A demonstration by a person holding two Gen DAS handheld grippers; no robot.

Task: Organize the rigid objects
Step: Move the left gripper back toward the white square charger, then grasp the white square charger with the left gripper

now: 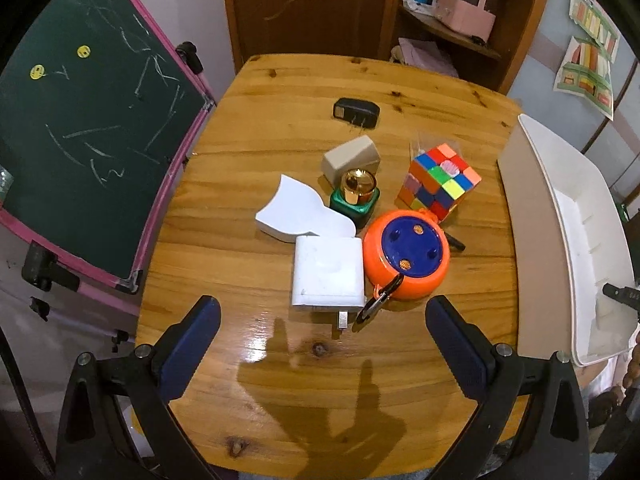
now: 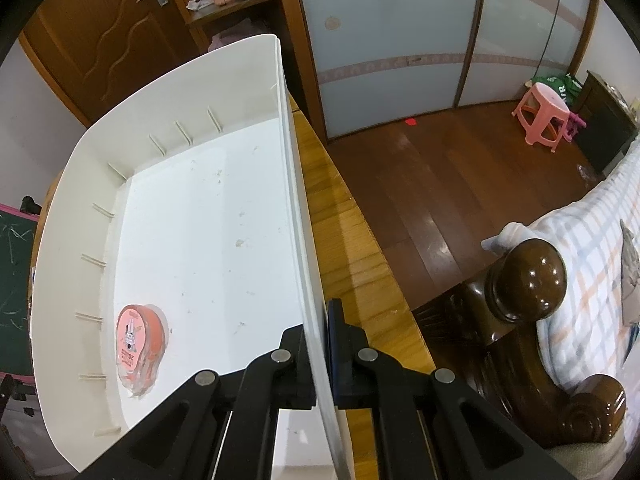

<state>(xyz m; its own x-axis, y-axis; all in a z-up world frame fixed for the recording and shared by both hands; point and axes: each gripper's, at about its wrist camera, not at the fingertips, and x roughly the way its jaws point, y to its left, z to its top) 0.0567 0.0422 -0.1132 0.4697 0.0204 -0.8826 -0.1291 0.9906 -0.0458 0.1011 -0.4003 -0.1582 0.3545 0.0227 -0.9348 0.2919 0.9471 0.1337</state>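
In the left wrist view several objects cluster mid-table: a white charger, an orange round case with a blue face and carabiner, a Rubik's cube, a green bottle with a gold cap, a white curved box, a beige block and a black adapter. My left gripper is open, just short of the charger. My right gripper is shut on the white bin's side wall. An orange tape dispenser lies in the bin.
The white bin stands at the table's right edge. A chalkboard leans left of the wooden table. A door and shelves are behind. A sofa with a carved wooden arm is right of the table.
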